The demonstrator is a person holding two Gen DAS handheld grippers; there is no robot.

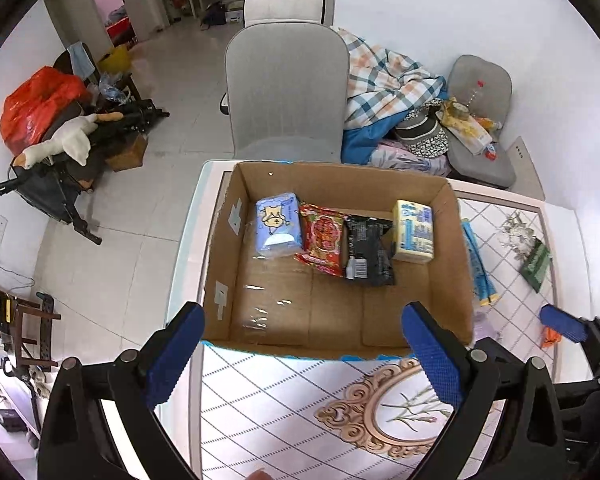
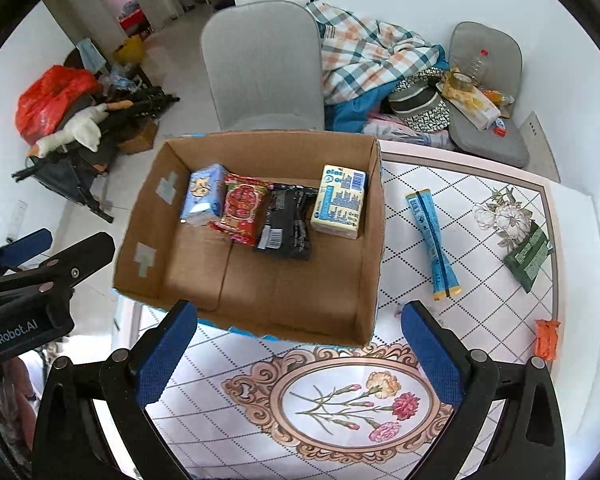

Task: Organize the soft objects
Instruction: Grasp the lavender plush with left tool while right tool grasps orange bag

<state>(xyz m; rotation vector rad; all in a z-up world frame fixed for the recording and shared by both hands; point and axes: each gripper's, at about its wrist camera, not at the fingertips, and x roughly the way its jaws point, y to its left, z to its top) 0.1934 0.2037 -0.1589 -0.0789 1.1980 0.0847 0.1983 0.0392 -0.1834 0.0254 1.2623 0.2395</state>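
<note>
An open cardboard box (image 1: 452, 240) (image 2: 140, 216) stands on the table. Along its far wall lie a blue tissue pack (image 1: 278, 226) (image 2: 204, 194), a red snack bag (image 1: 324, 240) (image 2: 242, 208), a black packet (image 1: 368, 250) (image 2: 288, 226) and a yellow tissue pack (image 1: 414, 230) (image 2: 340, 202). Right of the box lie a long blue stick pack (image 2: 432, 240) (image 1: 478, 264), a green packet (image 2: 530, 254) (image 1: 536, 264) and an orange packet (image 2: 547, 338) (image 1: 550, 336). My left gripper (image 1: 304, 352) hangs open at the box's near edge. Equally open, my right gripper (image 2: 300, 352) hovers over the near right corner.
The table wears a floral patterned cloth (image 2: 340, 400). A grey chair (image 1: 286, 88) stands behind the box, with a checked blanket (image 1: 384, 76) and a cluttered grey seat (image 1: 480, 136) to its right. A pile of bags and a plush toy (image 1: 60, 144) sits on the floor at left.
</note>
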